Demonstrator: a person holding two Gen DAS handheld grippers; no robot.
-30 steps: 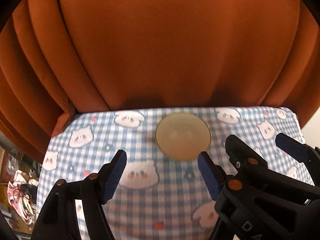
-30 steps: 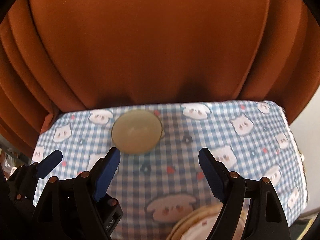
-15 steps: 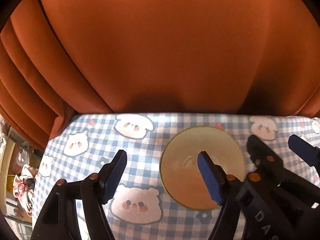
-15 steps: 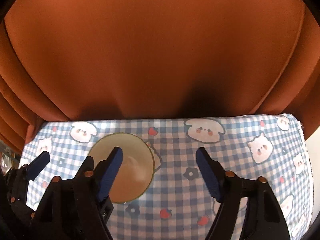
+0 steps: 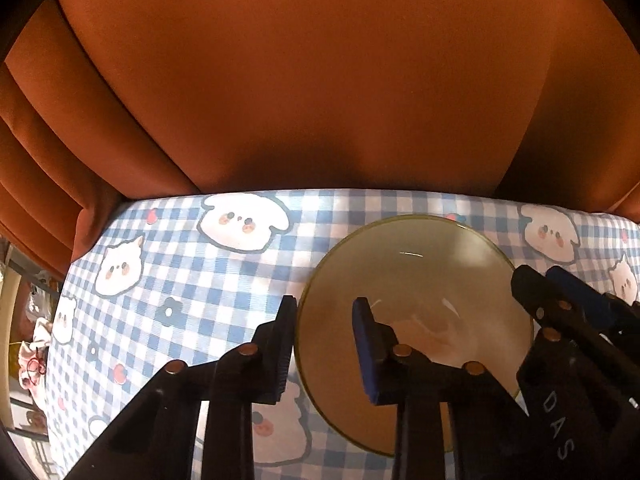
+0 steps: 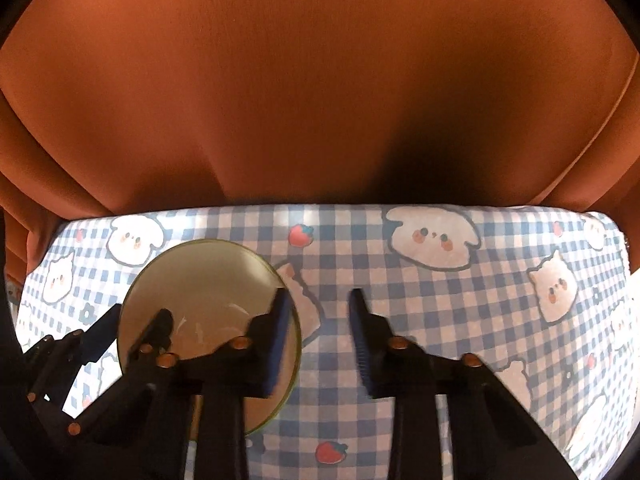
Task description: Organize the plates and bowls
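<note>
A pale olive-green bowl (image 5: 416, 280) stands upright on the blue checked tablecloth (image 5: 180, 280) near the table's far edge; it also shows in the right wrist view (image 6: 204, 280). My left gripper (image 5: 325, 350) straddles the bowl's left rim, one finger outside and one inside, with a gap still between the pads and the rim. My right gripper (image 6: 318, 340) straddles the bowl's right rim the same way. Both are partly closed, neither clamped. The right gripper's fingers (image 5: 568, 300) show at the bowl's right side in the left wrist view.
An orange curtain (image 5: 320, 80) hangs right behind the table's far edge. The tablecloth (image 6: 480, 300) carries cartoon animal faces and strawberries. Clutter (image 5: 32, 340) lies beyond the table's left edge.
Both grippers moved forward and down onto the bowl, which looms larger. Both pairs of jaws have narrowed markedly, each now straddling one side of the rim.
</note>
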